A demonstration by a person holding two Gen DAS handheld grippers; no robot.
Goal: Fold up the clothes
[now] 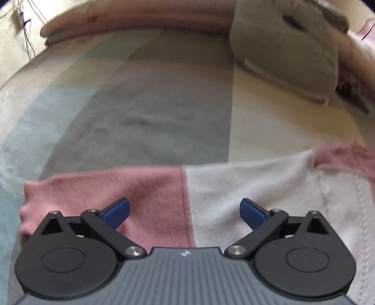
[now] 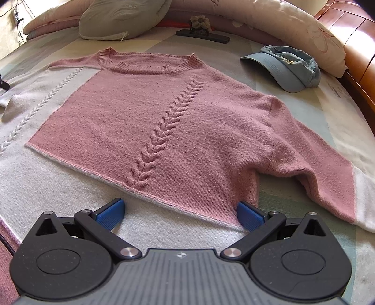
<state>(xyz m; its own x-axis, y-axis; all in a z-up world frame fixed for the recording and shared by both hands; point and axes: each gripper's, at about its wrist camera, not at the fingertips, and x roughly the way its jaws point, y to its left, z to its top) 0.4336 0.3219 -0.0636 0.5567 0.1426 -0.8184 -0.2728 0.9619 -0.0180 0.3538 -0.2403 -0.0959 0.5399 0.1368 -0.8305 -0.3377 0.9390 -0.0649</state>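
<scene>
Sweater — a pink-and-white knitted pullover with a raised cable braid down the front — lies spread face up on a pastel patchwork bedspread, neckline away from the right camera, both sleeves out to the sides. No fold shows in it; laid flat like this, the body and sleeves are all reachable for folding.

Right gripper: its 2 blue-padded fingers stand wide apart, nothing between them, low over the white band near the hem. Judgement: placed to work the lower edge or right side seam.

Left gripper: jaws equally wide, empty, hovering over the sweater's left sleeve where pink cuff meets white. View is motion-blurred, so contact with the knit cannot be told.

Surroundings — a grey-beige cushion with a zip, a light blue denim cap and a dark flat stand with a small ornament sit beyond the sweater, apart from it. The cap lies near the right shoulder and could crowd a sleeve fold. Knit looks soft and thick; it may slump if lifted by 1 point.
</scene>
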